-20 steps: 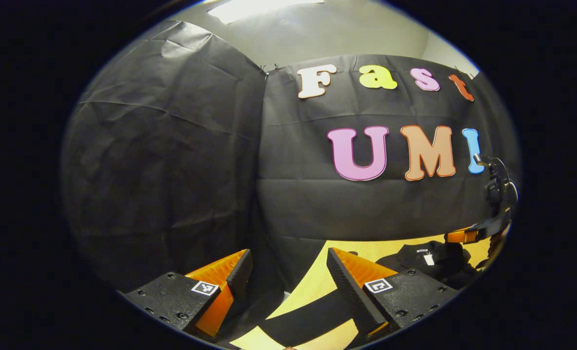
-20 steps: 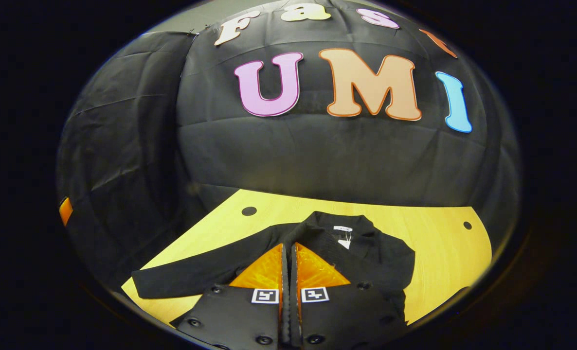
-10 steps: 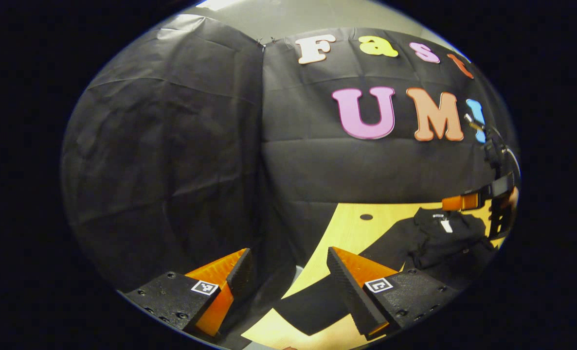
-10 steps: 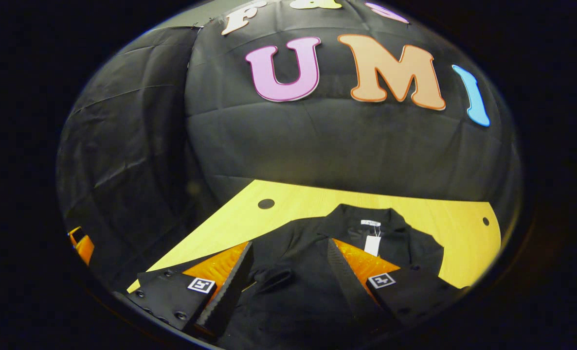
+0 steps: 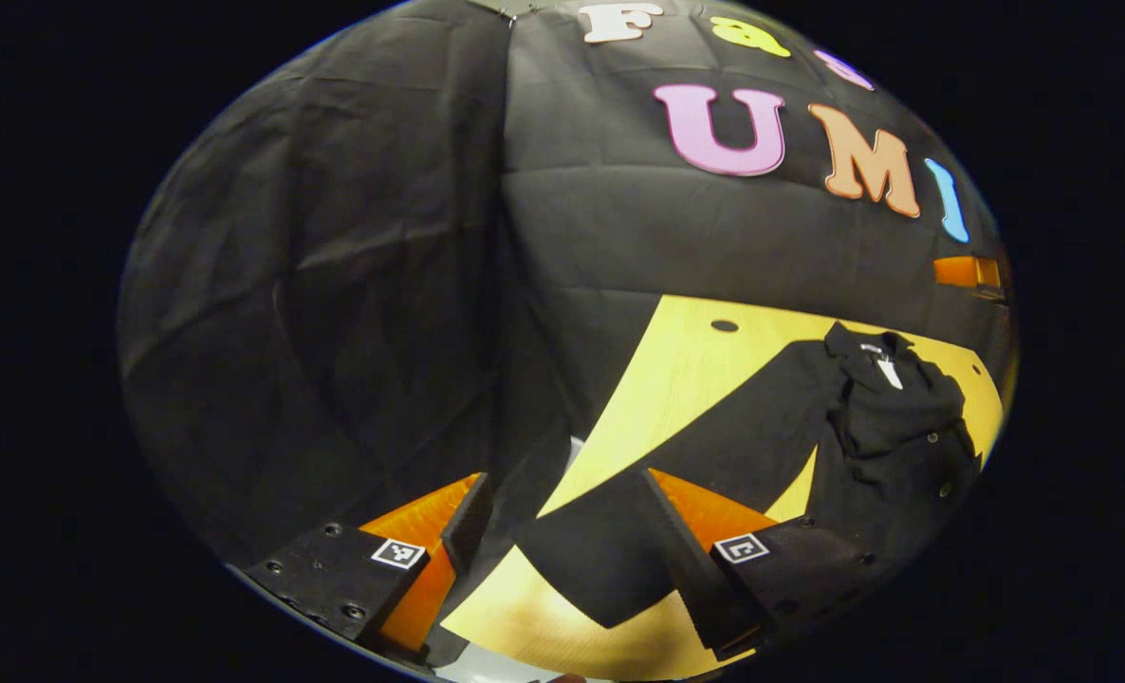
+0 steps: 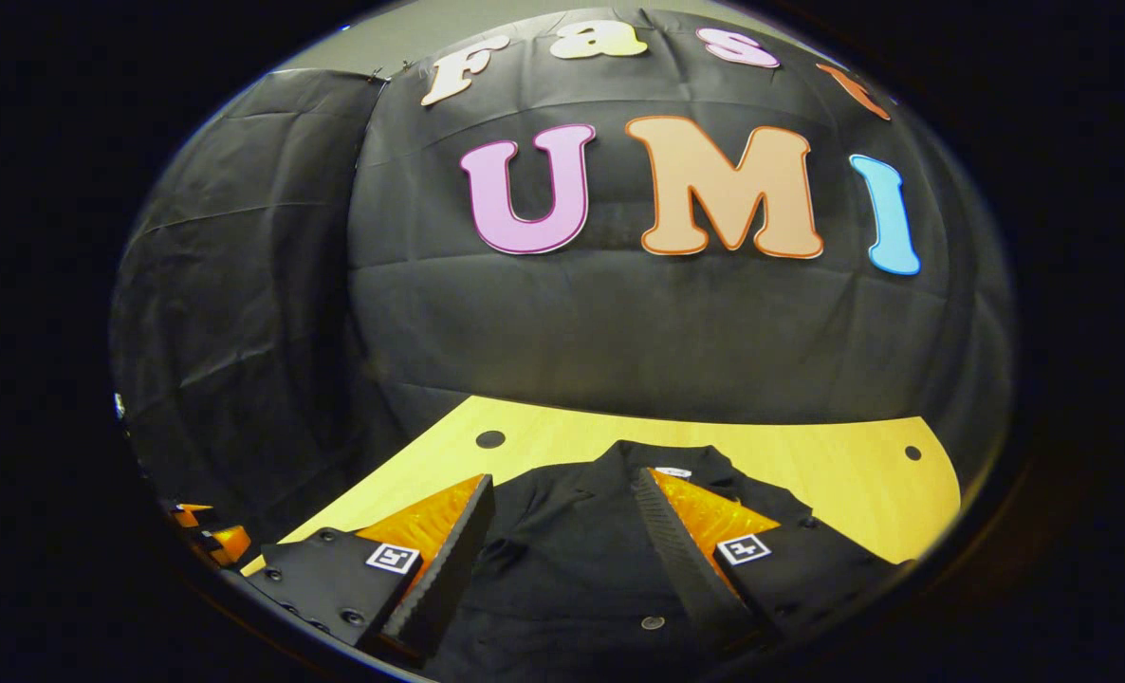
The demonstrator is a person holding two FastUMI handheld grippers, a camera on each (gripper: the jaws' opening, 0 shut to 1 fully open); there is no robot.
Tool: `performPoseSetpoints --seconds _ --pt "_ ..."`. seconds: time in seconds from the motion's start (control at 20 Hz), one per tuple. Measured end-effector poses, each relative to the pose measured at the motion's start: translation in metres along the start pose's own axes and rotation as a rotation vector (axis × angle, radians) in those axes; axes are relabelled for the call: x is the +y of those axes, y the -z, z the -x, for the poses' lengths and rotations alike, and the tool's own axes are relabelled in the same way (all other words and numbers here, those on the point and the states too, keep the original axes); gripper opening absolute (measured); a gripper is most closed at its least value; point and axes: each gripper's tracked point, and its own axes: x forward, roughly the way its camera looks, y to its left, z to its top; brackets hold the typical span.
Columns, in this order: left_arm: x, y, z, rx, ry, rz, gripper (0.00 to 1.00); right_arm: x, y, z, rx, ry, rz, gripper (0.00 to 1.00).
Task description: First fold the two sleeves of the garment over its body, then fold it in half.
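A black buttoned garment (image 5: 904,446) lies on the yellow wooden table (image 5: 676,379), collar and white tag toward the back wall. One long sleeve (image 5: 714,446) stretches out flat toward my left gripper (image 5: 572,541), which is open and hangs over the cuff (image 5: 600,569), with the cuff lying between its fingers. More fabric lies bunched over the body's upper part. In the right gripper view the garment's body (image 6: 572,579) lies under my right gripper (image 6: 562,560), which is open with nothing held. The collar (image 6: 667,465) shows just beyond its fingertips.
The table has small round holes (image 6: 489,439) near its back edge, and bare wood (image 6: 809,465) lies right of the garment. The black cloth wall stands close behind. The right gripper (image 5: 966,272) shows at the left gripper view's right edge, the left gripper (image 6: 212,541) low in the right gripper view.
My right gripper went from shut to open over the garment's body, then rose slightly. My left gripper tipped down and closed in on the outstretched sleeve's cuff.
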Motion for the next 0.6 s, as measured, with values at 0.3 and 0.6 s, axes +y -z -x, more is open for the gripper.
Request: performPoseSetpoints --seconds 0.3,0.6 --pt "-0.01 0.048 -0.021 0.139 0.037 0.012 0.95 -0.018 0.008 0.016 0.013 0.057 -0.004 0.98" --pt "-0.018 0.09 -0.027 0.265 0.058 0.058 0.95 -0.025 0.006 0.029 0.002 0.088 0.011 0.98"
